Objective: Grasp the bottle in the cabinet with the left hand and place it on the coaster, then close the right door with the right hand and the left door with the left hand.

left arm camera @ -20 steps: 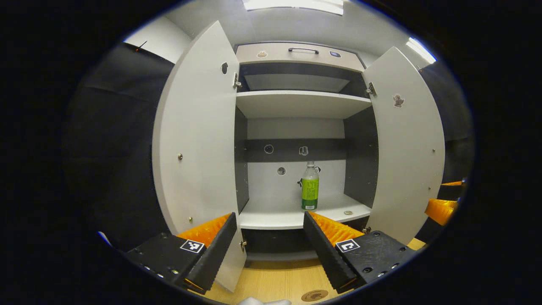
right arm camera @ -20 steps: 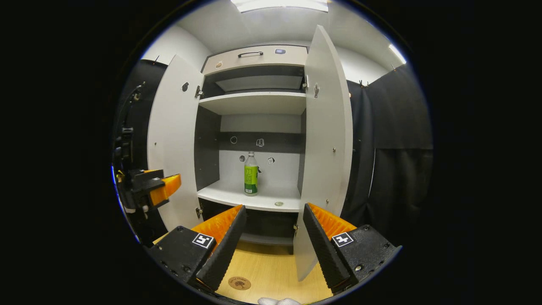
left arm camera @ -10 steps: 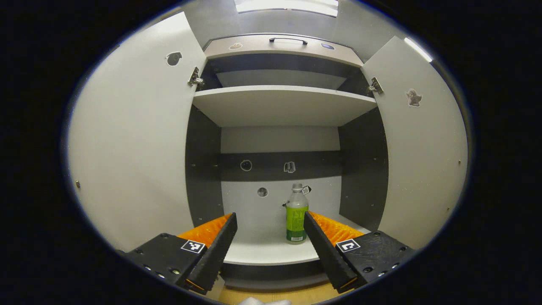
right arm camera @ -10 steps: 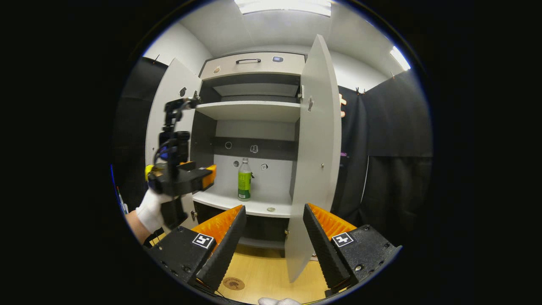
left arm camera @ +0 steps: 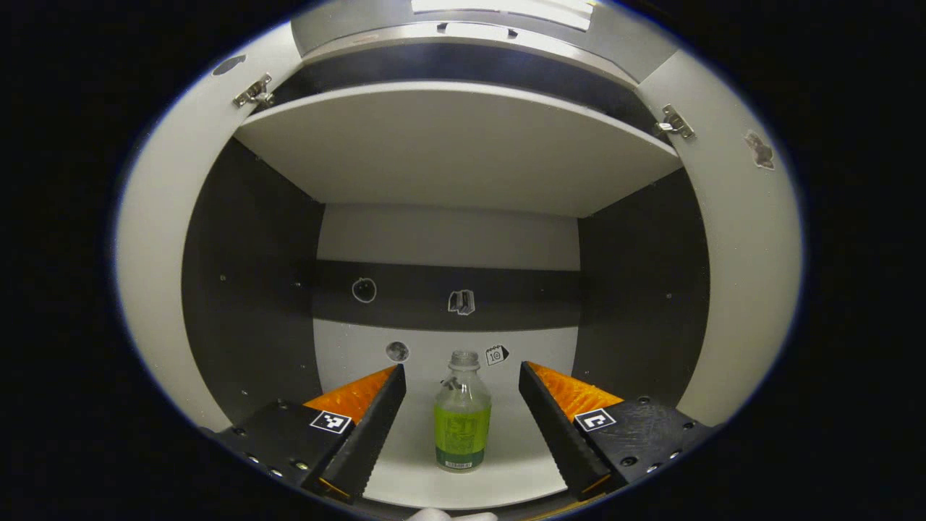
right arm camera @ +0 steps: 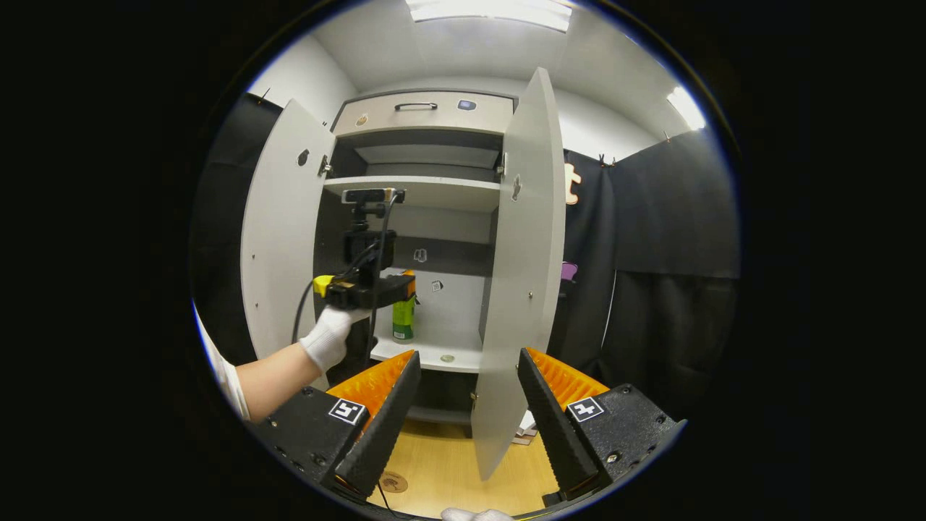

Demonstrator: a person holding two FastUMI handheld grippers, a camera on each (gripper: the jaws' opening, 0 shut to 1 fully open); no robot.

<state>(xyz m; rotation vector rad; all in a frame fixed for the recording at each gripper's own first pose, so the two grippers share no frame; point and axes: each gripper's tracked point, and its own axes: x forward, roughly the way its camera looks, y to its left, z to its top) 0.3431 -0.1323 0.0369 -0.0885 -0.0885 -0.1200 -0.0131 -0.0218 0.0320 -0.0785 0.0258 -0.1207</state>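
- While my left tongs (left arm camera: pixel 460 420) sit released around the bottle (left arm camera: pixel 462 427), closing off-centre could tip it.
- My right tongs (right arm camera: pixel 466 412) hang released near the right door (right arm camera: pixel 522 275).

Clear plastic bottle (left arm camera: pixel 461 416); matt cabinet (left arm camera: pixel 448 145); wood-look floor (right arm camera: pixel 448 477).

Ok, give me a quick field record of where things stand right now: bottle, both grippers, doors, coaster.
bottle: upright on the cabinet's lower shelf, green-labelled, between the left gripper's fingers, not yet clamped
left gripper: open, inside the cabinet, lined up on the bottle; seen from the right gripper view at the shelf
right gripper: open, holding nothing, outside the cabinet
left door: open
right door: open
coaster: on the wooden surface below the cabinet, nothing on it
stage: pre-grasp
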